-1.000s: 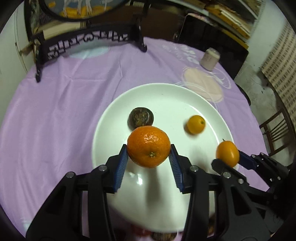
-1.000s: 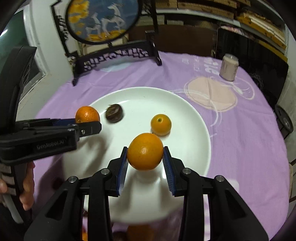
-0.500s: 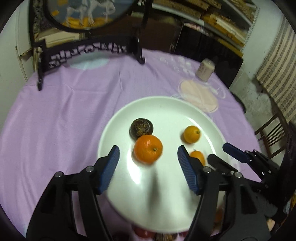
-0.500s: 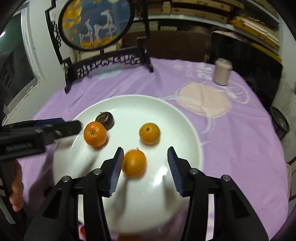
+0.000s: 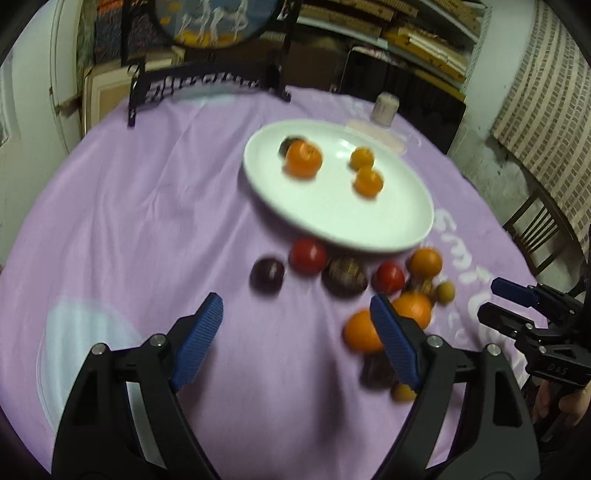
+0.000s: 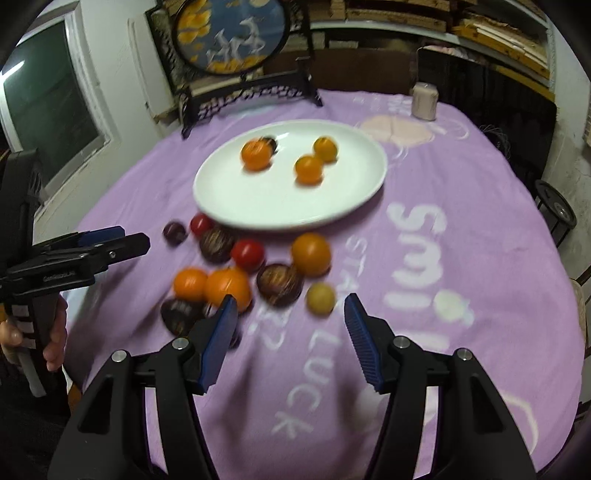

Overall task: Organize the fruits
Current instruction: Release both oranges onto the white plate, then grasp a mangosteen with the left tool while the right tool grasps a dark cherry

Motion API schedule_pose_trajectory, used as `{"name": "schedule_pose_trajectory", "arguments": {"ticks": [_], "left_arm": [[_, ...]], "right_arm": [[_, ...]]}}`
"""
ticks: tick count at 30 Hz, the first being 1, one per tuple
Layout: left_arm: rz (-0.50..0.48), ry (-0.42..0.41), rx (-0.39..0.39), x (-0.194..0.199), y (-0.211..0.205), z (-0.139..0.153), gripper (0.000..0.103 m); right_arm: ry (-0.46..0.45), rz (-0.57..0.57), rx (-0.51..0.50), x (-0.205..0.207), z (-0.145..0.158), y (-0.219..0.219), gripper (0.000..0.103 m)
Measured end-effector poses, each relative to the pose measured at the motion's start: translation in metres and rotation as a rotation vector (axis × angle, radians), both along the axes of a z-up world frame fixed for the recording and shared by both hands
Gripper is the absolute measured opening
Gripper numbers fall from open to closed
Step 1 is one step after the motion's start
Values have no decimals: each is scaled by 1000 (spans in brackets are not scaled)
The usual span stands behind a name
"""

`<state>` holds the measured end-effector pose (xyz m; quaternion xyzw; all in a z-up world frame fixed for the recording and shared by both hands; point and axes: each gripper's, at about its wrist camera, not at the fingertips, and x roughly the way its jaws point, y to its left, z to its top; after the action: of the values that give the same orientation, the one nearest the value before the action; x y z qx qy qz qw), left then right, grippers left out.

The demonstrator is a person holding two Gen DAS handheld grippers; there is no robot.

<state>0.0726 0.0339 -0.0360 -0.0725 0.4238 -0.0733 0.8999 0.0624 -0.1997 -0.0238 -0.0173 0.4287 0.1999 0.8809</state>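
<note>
A white plate holds a mandarin, two small oranges and a dark fruit behind the mandarin. Loose fruits lie on the cloth in front of the plate: red tomatoes, dark passion fruits, oranges and a small yellow fruit. My left gripper is open and empty, above the cloth before the pile. My right gripper is open and empty, near the yellow fruit.
A purple cloth covers the round table. A black stand with a round painted screen is at the back. A small beige jar stands at the back right. A wooden chair is off the table's right.
Both grippers let go of their oranges onto the plate, opened wide and pulled back from it. The pile of loose fruits has come into view.
</note>
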Motion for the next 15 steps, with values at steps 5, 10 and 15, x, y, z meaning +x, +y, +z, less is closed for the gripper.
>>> {"name": "schedule_pose_trajectory", "arguments": {"ticks": [5,10,15], "left_arm": [[29,29,-13,-14,12,-9,84],[40,50,-26,-25,20,-16,84],[29,64,-50,-31,19,-18,84]], "right_arm": [[42,82,34,-16,-13,19,61],[31,84,8,-17,-30,34,60],[53,123,11,-8,-48,47,28]]}}
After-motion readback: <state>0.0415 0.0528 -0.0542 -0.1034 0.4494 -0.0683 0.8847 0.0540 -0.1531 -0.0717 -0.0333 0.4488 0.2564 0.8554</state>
